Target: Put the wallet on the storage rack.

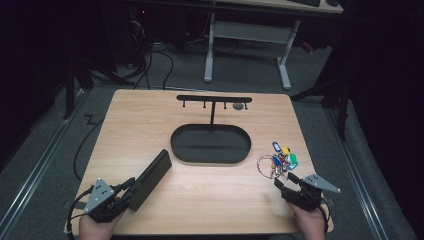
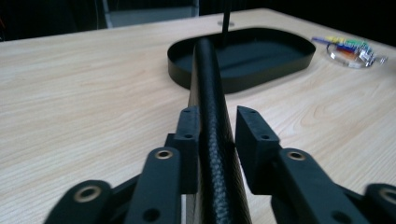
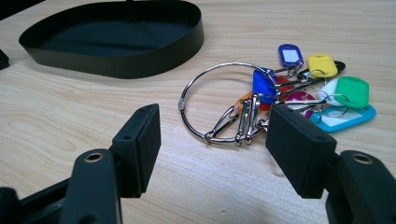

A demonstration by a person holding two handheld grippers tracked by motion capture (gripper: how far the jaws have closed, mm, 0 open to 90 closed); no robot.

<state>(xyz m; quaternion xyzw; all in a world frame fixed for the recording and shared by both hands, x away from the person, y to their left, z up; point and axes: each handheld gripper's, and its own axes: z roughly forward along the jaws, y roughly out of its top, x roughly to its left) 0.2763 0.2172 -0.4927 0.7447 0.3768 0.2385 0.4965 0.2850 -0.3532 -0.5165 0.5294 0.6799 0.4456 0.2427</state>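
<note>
My left tool point(image 2: 215, 140) is clenched on the near end of a black case point(image 2: 210, 93), which stands on edge on the tabletop point(image 1: 200, 195) and points at the black oval tray point(image 1: 210, 143). My right tool point(image 3: 212, 140) is released, jaws spread wide just short of the key ring point(image 3: 219, 105) with coloured tags point(image 3: 345, 100), lying flat right of the tray

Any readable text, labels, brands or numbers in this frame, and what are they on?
None can be read.
Key tags on the key ring: the paper windows of the blue and light-blue tags look blank or too blurred to tell.
Black case between the left gripper's jaws: plain textured surface.
Black tray: no marking.
</note>
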